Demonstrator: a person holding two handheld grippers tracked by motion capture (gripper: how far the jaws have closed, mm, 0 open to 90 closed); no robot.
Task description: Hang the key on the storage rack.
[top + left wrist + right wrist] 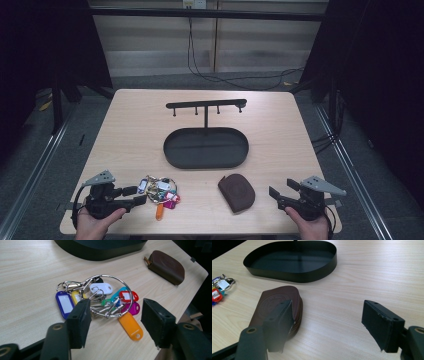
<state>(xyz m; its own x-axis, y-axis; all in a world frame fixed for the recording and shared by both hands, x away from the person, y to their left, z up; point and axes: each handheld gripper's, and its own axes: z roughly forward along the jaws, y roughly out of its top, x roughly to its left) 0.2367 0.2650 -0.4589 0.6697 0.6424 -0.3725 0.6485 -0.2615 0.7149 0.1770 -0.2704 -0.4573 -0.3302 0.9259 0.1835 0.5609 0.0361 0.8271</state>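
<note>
A bunch of keys with several coloured tags on a big metal ring (161, 191) (105, 297) lies near the table's front left. My left gripper (136, 195) (116, 312) sits just left of it, open, its jaws pointing at the bunch without touching it. A brown leather zip pouch (236, 192) (166, 266) (274, 305) lies flat at the front, right of centre. My right gripper (281, 188) (328, 308) rests to its right, open, nothing between its jaws. The keys (218, 288) also show at the left edge of the right gripper view.
A black oval tray (206, 164) (100, 251) (294, 265) stands mid-table with a post carrying a hook bar (206, 104) above its far rim. The table's front edge runs close under both hands. Cables lie on the floor beyond the table.
</note>
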